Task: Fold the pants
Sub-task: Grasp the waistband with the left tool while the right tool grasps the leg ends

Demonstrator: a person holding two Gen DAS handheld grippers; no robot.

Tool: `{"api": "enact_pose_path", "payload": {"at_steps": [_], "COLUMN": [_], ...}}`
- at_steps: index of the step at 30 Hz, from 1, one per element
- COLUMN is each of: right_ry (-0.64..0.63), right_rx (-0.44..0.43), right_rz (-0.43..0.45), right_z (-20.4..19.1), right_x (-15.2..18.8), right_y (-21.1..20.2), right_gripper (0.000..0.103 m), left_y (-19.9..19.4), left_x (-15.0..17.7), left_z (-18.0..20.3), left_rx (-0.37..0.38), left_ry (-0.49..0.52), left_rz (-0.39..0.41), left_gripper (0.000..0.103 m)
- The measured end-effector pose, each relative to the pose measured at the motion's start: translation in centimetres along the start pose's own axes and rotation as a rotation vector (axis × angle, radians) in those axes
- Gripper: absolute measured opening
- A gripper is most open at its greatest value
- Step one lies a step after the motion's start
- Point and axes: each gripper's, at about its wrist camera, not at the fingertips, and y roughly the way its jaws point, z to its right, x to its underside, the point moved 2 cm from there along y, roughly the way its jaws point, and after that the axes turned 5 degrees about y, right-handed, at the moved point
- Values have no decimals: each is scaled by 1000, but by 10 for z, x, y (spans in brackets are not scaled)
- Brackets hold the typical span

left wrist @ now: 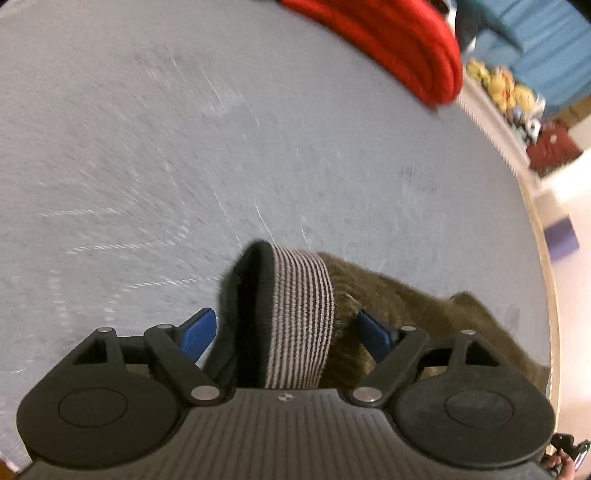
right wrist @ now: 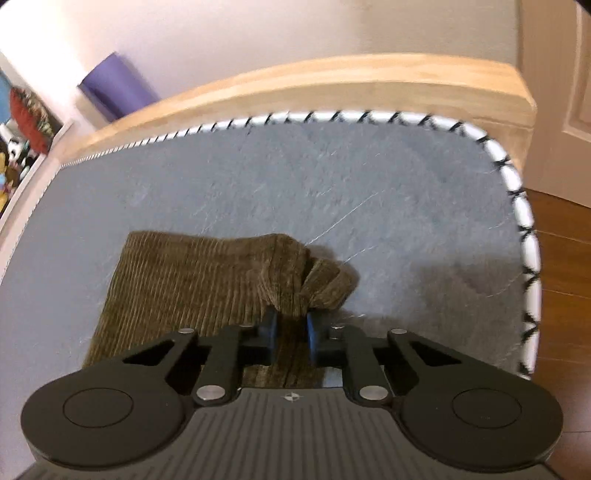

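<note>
On grey bed (right wrist: pixel 332 177): left gripper (left wrist: pixel 284 328) released, waistband (left wrist: pixel 299 314) loose between jaws; right gripper (right wrist: pixel 290 332) pinches pants (right wrist: pixel 207 269). Risk: unheld waistband slumps, skewing fold.

White wall (right wrist: pixel 295 29), wooden floor (right wrist: pixel 565 236)

The pants (right wrist: pixel 192 280) are olive-brown corduroy, ribbed and matt, with a striped knit waistband (left wrist: pixel 301 317) and dark fleecy lining. The bed (right wrist: pixel 332 177) has a grey-blue, slightly fuzzy cloth cover, edged in stitched white piping, within a pale, smooth wooden frame (right wrist: pixel 332 81). A red blanket (left wrist: pixel 402 44) looks thick and ribbed.
</note>
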Motion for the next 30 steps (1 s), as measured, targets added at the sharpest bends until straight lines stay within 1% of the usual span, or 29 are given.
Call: {"api": "enact_pose_path", "payload": {"at_steps": [1, 2, 3, 4, 5, 6, 7, 8, 9, 10, 11, 12, 13, 14, 15, 16, 17, 18, 20, 21, 23, 25, 26, 27, 28, 29, 30], "right_ry": [14, 20, 19, 13, 14, 20, 15, -3, -22, -28, -29, -34, -42, -49, -58, -70, -83, -93, -94, -94, -98, -94, -103, -119, -138, -164, -194], "right_rx": [18, 26, 28, 30, 29, 26, 26, 31, 39, 45, 46, 50, 57, 64, 74, 83, 89, 93, 91, 87, 75, 42, 26, 5, -8, -13, -11], "right_rz": [-7, -10, -9, -5, 1, 2, -1, -3, -5, -4, -6, -5, 0, 5, 13, 20, 25, 29, 28, 25, 10, -37, -58, -78, -86, -80, -65], "right_z": [4, 6, 6, 4, 2, 1, 0, -2, -4, -6, -3, -4, -7, -10, -13, -16, -20, -23, -29, -31, -36, -40, -43, -48, -52, -56, -59], "right_x": [3, 3, 5, 6, 7, 7, 7, 7, 8, 8, 8, 8, 9, 9, 11, 13, 16, 18, 22, 24, 29, 39, 45, 51, 56, 60, 62], "right_y": [2, 4, 2, 0, -1, 0, 1, 5, 11, 15, 11, 11, 12, 11, 12, 12, 14, 15, 16, 15, 13, 13, 12, 11, 9, 7, 6], "right_gripper": [15, 16, 16, 16, 17, 18, 22, 25, 25, 26, 30, 31, 32, 34, 34, 35, 38, 39, 39, 39, 39, 39, 39, 39, 39, 39, 40], "left_y": [10, 20, 29, 38, 48, 51, 51, 51, 50, 48, 46, 43, 39, 35, 27, 17, 7, -2, -17, -23, -33, -37, -35, -30, -24, -15, -11], "left_x": [-3, -7, -9, -10, -9, -7, -7, -6, -6, -5, -6, -7, -9, -10, -13, -14, -19, -24, -40, -48, -62, -76, -81, -82, -81, -79, -75], "left_z": [3, 4, 6, 4, -1, -5, -3, 3, 8, 10, 8, 8, 7, 9, 15, 21, 24, 24, 16, 11, 1, -13, -20, -23, -25, -24, -21], "left_rx": [16, 18, 16, 19, 35, 45, 41, 33, 36, 16, -7, -17, -25, -29, -34, -39, -35, -21, 16, 20, -11, -47, -53, -55, -59, -110, -198], "left_ry": [28, 64, 103, 121, 105, 95, 120, 169, 207, 216, 214, 212, 216, 235, 276, 321, 348, 349, 317, 306, 283, 231, 210, 218, 239, 263, 289], "left_rz": [-20, -36, -50, -69, -95, -89, -80, -90, -91, -83, -72, -62, -47, -28, 5, 44, 91, 123, 165, 184, 228, 261, 254, 231, 188, 152, 144], "left_gripper": [89, 98, 101, 101, 101, 102, 102, 100, 91, 86, 73, 62, 57, 48, 44, 42, 40, 39, 38, 38, 38, 38, 39, 45, 50, 57, 62]}}
